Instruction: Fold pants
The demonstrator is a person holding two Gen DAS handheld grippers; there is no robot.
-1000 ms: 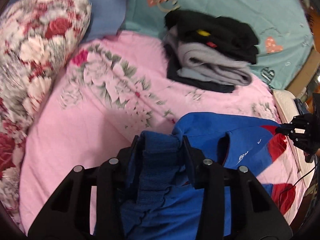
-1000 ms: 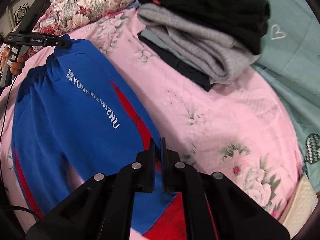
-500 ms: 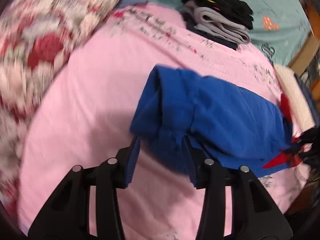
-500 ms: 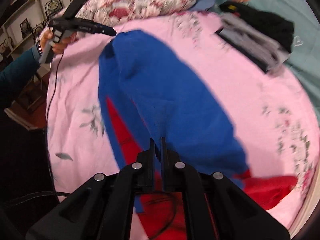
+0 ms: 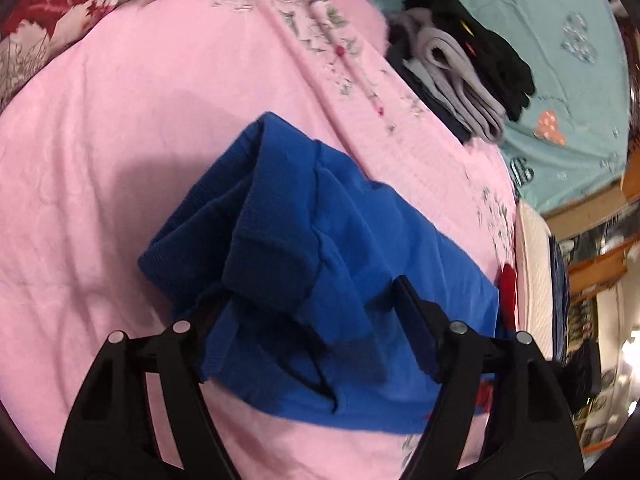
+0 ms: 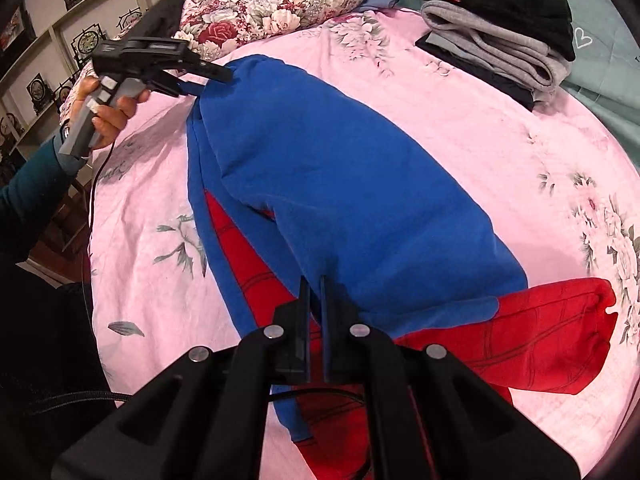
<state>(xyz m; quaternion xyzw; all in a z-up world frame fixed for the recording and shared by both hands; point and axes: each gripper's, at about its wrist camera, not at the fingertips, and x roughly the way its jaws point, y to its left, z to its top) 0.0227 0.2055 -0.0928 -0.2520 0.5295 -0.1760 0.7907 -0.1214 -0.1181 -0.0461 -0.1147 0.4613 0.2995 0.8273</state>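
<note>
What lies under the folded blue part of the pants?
Under the blue upper layer of the pants a red patterned layer sticks out on the pink floral bedsheet. How far the red continues underneath is covered.

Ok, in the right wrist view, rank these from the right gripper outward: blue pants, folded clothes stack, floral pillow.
1. Blue pants: directly at the right gripper, its shut fingers pinching the fabric.
2. Folded clothes stack: far upper right.
3. Floral pillow: far upper left.
Stack and pillow are too close to call.

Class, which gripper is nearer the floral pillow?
Left. The left gripper sits at the pants' far end beside the floral pillow; the right gripper pinches their near end.
</note>
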